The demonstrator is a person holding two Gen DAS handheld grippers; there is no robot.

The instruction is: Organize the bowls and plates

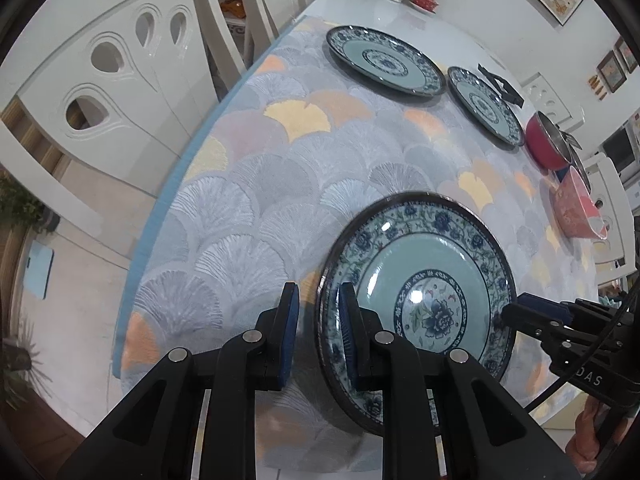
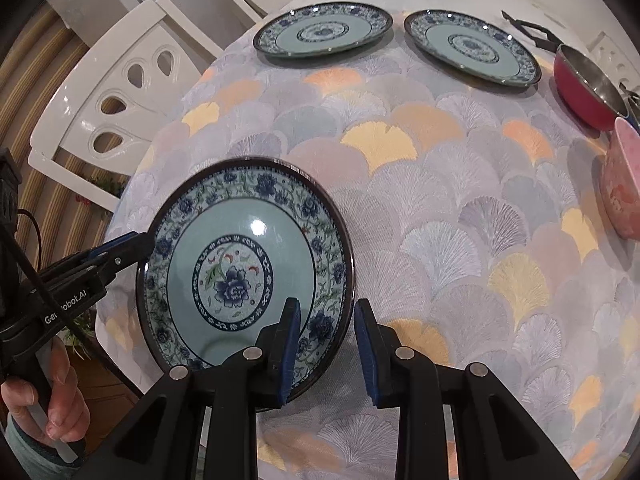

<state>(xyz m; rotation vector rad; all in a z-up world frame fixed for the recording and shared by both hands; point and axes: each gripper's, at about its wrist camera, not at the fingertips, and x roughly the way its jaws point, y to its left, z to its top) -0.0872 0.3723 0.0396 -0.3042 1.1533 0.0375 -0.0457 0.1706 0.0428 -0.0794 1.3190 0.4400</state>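
1. We see the nearest blue-and-white floral plate [image 1: 420, 304] at the near edge of the counter [image 1: 280, 184], which is covered by a cloth with a fan-leaf pattern; the plate appears tilted, and whether its underside touches the cloth cannot be told.
2. The left claw [image 1: 318, 332] straddles the plate's left rim, one blue-padded finger outside and one over the inner face; the fingers stand apart, and contact with the rim is not clear.
3. The right claw [image 2: 326, 350] straddles the plate's [image 2: 244, 276] right rim in the same way, fingers apart, one pad over the floral border and one beyond the rim.
4. In the left wrist view the right claw enters from the right edge, its tip at the plate's rim; its body is cut off by the frame.
5. Two matching plates lie flat at the far side: the left far plate [image 2: 322, 32] and the right far plate [image 2: 472, 46], near each other but apart.
6. A red pot [image 2: 586, 88] and a pink bowl [image 2: 622, 184] stand at the right, both cut off by the lens edge.
7. White chairs [image 2: 120, 84] stand beside the counter.
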